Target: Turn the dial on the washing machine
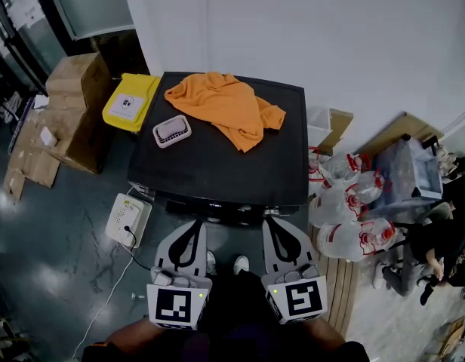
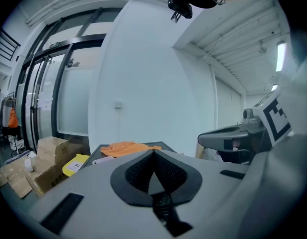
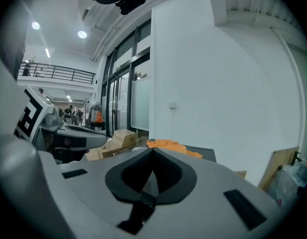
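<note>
The black washing machine (image 1: 217, 168) stands against the white wall, seen from above. An orange cloth (image 1: 226, 105) and a small white tray (image 1: 172, 130) lie on its lid. Its front control strip (image 1: 217, 208) shows only as a thin edge, and I cannot make out the dial. My left gripper (image 1: 195, 225) and right gripper (image 1: 272, 222) hang side by side just in front of that edge, apart from it. Both are shut with nothing between the jaws. In the left gripper view the left gripper (image 2: 153, 152) points level over the lid, as does the right gripper (image 3: 152, 150) in its own view.
Cardboard boxes (image 1: 78, 89) and a yellow bag (image 1: 130, 100) sit left of the machine. A white box (image 1: 127, 219) with a cable lies on the floor at front left. Plastic bags (image 1: 353, 210) and a wooden pallet (image 1: 342, 277) crowd the right, where a person (image 1: 444, 255) sits.
</note>
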Action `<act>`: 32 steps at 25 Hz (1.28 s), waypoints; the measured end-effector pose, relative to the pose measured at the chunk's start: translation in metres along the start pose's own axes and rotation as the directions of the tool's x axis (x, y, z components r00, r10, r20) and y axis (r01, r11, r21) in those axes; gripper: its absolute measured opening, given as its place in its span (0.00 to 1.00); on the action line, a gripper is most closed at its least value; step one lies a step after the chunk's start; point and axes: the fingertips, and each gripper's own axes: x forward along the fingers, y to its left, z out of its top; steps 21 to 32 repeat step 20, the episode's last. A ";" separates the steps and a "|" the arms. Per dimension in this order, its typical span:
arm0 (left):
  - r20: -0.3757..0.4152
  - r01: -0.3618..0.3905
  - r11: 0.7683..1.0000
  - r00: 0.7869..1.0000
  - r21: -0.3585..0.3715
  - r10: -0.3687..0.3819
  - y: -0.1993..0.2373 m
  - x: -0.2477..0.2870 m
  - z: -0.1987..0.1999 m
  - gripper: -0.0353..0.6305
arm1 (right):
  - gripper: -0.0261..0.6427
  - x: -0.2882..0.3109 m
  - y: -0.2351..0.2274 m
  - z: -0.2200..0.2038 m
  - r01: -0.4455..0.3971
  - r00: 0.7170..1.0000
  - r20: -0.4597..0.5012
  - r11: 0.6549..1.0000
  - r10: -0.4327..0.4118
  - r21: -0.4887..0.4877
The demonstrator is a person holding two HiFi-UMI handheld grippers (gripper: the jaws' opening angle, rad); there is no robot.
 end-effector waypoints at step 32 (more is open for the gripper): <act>-0.005 -0.009 1.000 1.000 -0.015 0.009 -0.003 -0.004 -0.005 0.07 | 0.06 -0.005 -0.007 -0.006 0.009 1.000 -0.015 1.000 -0.009 0.020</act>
